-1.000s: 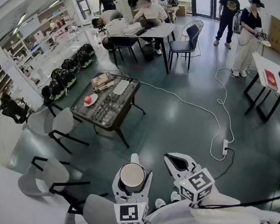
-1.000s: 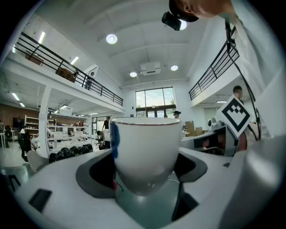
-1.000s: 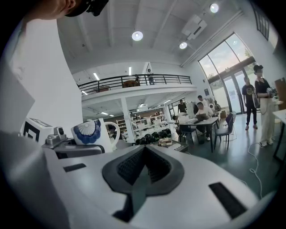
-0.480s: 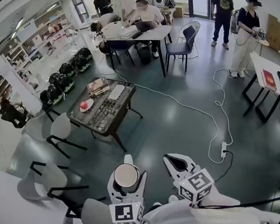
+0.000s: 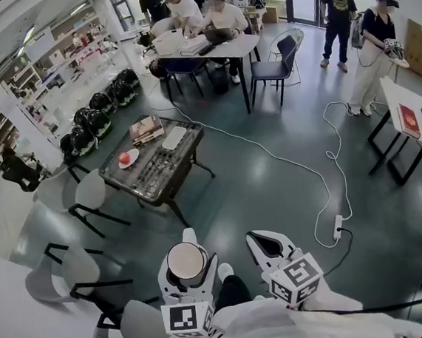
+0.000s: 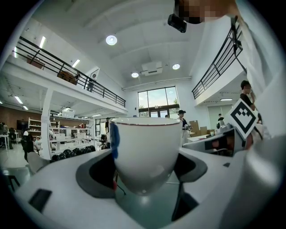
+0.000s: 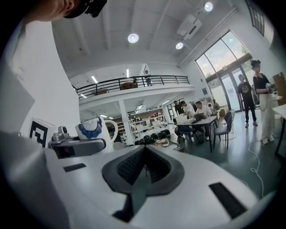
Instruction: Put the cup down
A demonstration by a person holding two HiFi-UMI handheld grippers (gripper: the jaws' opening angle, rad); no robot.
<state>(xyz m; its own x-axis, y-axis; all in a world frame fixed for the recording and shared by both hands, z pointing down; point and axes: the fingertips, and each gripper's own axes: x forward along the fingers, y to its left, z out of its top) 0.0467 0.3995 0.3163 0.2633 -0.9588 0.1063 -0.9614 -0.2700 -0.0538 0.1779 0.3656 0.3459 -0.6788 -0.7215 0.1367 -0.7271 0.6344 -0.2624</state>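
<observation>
cup: white, blue-patterned, upright, held above the floor near the person | progress: not yet set down, judged early; glass-topped low table is well apart, far left | left gripper: jaws apart to cup width, clamped on its sides | right gripper: jaws together, empty
</observation>
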